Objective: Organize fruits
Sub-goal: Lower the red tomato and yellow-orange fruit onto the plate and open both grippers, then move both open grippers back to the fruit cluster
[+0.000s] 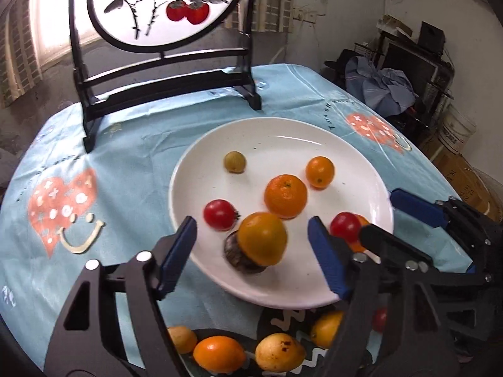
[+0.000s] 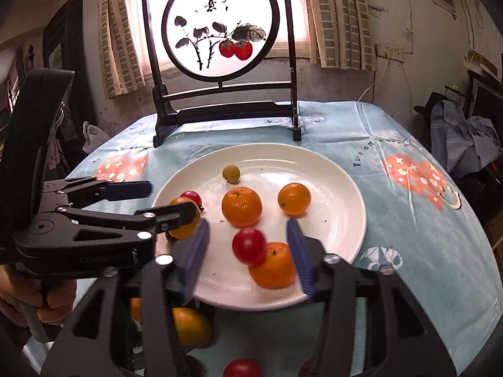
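Note:
A white plate (image 1: 283, 138) (image 2: 330, 188) holds a mandarin (image 1: 285, 195) (image 2: 241, 206), a small orange (image 1: 319, 171), a greenish fruit (image 1: 234, 161) and a cherry tomato (image 1: 220, 214). My left gripper (image 1: 251, 223) (image 2: 169, 199) is open over the plate's near edge. A yellow-orange fruit (image 1: 262, 238) lies between its pads on a dark brown lump (image 1: 239, 259), touching neither pad. My right gripper (image 2: 246, 224) (image 1: 378, 213) is open beside it. A red tomato (image 2: 250, 245) and an orange (image 2: 273, 265) sit between its pads, the orange close to the right pad.
Several more fruits (image 1: 218, 353) (image 2: 188, 326) lie on a dark patterned dish (image 1: 283, 317) under the grippers. A black-framed painted screen (image 1: 157, 6) (image 2: 220, 31) stands behind the plate on the blue tablecloth (image 1: 125, 157). A hand (image 2: 47, 301) holds the left gripper's handle. Clothes (image 1: 386, 84) are piled at the far right.

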The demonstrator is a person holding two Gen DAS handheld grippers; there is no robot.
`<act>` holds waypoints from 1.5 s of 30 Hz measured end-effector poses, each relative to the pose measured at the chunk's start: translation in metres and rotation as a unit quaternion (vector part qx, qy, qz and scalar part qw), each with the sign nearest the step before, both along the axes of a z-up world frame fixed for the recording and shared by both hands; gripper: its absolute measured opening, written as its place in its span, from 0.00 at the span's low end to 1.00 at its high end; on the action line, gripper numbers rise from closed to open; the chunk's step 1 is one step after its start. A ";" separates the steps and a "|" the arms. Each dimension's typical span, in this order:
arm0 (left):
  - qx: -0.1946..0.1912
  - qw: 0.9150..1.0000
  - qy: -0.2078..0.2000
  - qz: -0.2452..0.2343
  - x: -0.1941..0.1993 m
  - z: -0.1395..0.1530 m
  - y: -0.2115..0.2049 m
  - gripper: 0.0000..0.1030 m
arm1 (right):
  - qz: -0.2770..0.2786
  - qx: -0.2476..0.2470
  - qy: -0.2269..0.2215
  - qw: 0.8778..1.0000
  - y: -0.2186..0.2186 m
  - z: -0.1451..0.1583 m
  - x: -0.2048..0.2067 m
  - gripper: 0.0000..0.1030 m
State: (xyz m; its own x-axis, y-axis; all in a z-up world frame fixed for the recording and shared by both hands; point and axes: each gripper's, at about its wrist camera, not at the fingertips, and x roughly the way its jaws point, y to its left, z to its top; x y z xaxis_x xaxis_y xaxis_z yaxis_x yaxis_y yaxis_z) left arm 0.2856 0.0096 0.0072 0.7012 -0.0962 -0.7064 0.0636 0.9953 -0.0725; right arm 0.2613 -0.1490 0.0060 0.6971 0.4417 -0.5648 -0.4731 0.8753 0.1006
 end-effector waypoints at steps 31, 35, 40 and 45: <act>-0.005 0.998 0.031 0.062 -0.088 -0.038 0.026 0.95 | 0.040 -0.060 0.142 0.987 -0.077 -0.062 -0.032 0.45; 0.009 0.998 0.023 0.064 -0.102 -0.037 0.020 0.95 | 0.032 -0.065 0.133 0.988 -0.076 -0.062 -0.037 0.37; 0.022 0.997 0.007 0.067 -0.120 -0.037 0.016 0.95 | 0.018 -0.044 0.131 0.990 -0.081 -0.061 -0.041 0.37; -0.005 0.999 0.009 0.050 -0.137 -0.044 0.013 0.94 | -0.003 0.019 0.123 0.992 -0.096 -0.049 -0.047 0.37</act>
State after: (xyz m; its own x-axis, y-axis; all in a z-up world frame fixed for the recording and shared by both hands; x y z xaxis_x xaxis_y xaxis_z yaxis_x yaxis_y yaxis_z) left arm 0.1483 0.0229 -0.0364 0.6944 -0.0336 -0.7188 -0.0378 0.9958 -0.0831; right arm 0.2145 -0.2451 -0.0434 0.5426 0.4627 -0.7011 -0.4256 0.8710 0.2454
